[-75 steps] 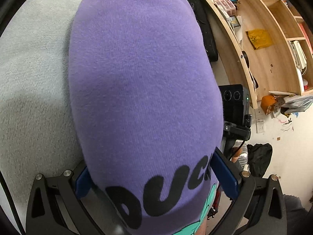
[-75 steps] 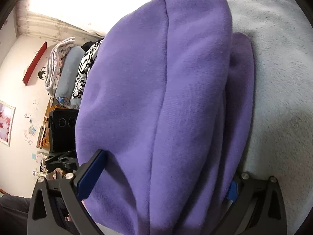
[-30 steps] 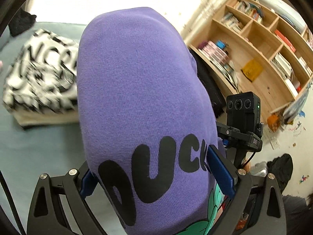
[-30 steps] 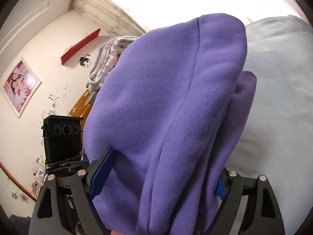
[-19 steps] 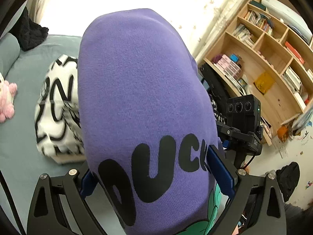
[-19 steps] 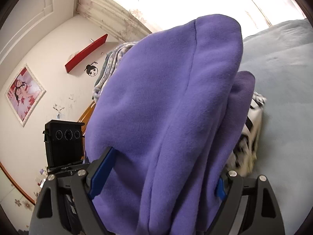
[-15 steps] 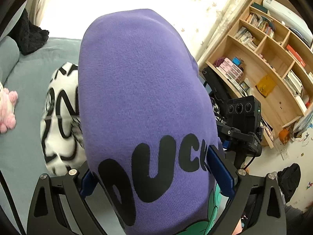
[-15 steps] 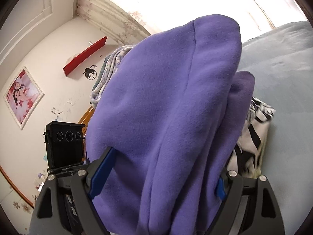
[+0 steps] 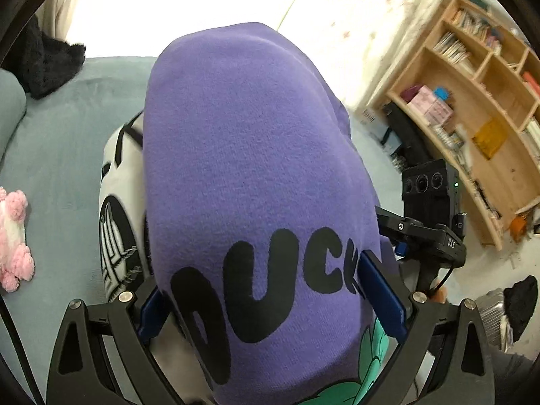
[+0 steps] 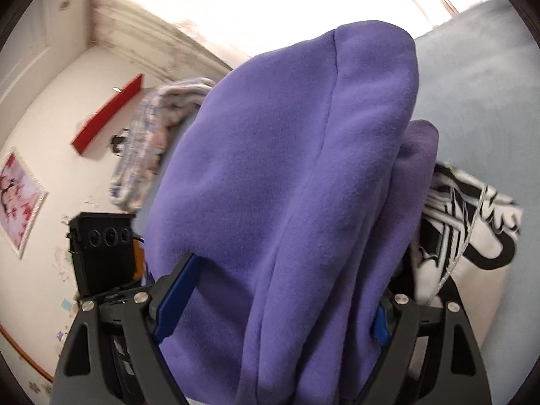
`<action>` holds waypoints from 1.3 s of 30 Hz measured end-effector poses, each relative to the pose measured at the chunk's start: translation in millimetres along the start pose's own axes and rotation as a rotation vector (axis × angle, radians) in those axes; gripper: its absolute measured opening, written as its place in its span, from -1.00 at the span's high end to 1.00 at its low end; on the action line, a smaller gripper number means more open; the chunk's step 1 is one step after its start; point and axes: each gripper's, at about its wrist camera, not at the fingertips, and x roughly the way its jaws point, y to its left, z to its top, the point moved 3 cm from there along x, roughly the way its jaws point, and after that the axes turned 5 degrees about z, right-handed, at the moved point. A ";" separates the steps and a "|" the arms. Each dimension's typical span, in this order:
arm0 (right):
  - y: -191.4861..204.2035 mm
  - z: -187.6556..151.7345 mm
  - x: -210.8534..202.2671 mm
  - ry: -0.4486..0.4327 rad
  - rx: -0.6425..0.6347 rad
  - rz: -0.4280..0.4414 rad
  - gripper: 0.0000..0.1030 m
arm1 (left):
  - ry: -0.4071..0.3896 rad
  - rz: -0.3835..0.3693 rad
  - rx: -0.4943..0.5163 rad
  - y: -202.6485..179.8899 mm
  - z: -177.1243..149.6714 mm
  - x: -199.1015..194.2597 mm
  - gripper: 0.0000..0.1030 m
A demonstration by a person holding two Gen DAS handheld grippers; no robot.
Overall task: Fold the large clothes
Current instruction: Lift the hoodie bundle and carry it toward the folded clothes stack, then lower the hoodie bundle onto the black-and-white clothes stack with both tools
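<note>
A folded purple sweatshirt (image 9: 249,175) with black "DUCK" lettering fills the left wrist view. My left gripper (image 9: 270,290) is shut on its thick folded bundle, blue pads on both sides. In the right wrist view the same purple sweatshirt (image 10: 297,185) bulges between the fingers of my right gripper (image 10: 273,300), which is shut on it. Both hold it in the air just above a folded black-and-white patterned garment (image 9: 118,222), which also shows in the right wrist view (image 10: 472,222), lying on the grey-blue bed (image 9: 60,141).
A pink plush toy (image 9: 13,236) lies at the bed's left edge. A black fuzzy item (image 9: 47,60) sits at the far left corner. A wooden bookshelf (image 9: 472,108) stands on the right. Folded clothes (image 10: 155,141) are stacked behind the sweatshirt in the right wrist view.
Both grippers have carried the purple sweatshirt up off the bed and over to the black-and-white garment, which now lies closer beneath it.
</note>
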 end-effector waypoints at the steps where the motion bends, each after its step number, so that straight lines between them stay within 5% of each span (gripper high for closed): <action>1: -7.6 -0.6 7.8 0.002 0.011 -0.008 -0.68 | 0.009 0.001 -0.008 7.6 -0.4 8.4 -0.92; 10: -5.2 -1.8 20.0 0.036 0.006 -0.040 -0.72 | -0.057 0.002 0.003 13.9 -13.3 6.9 -0.99; 17: 2.8 -5.5 14.8 0.034 0.067 0.060 -0.72 | -0.072 0.011 0.010 4.3 -14.8 -12.6 -0.97; 25: 10.8 -1.4 0.6 0.119 -0.029 -0.153 -0.72 | -0.097 0.156 0.022 4.9 -23.1 -27.9 -0.99; 29: 43.1 -8.4 -42.6 0.050 -0.183 -0.240 -0.70 | -0.168 0.215 0.027 -2.4 -24.9 -68.3 -0.99; 31: 68.5 -17.3 -55.4 0.008 -0.285 -0.248 -0.57 | -0.226 0.226 0.023 -11.8 -22.4 -85.3 -0.97; 34: 100.2 -35.2 -41.9 0.049 -0.383 -0.243 0.15 | -0.279 0.268 0.013 -31.4 -14.9 -93.0 -0.94; 36: 105.3 -50.1 -19.7 0.123 -0.410 -0.255 0.69 | -0.275 0.273 0.008 -43.6 -7.3 -83.6 -0.70; 39: 85.9 -68.5 -2.5 0.197 -0.397 -0.333 0.76 | -0.202 0.377 0.044 -58.4 -6.3 -51.8 -0.48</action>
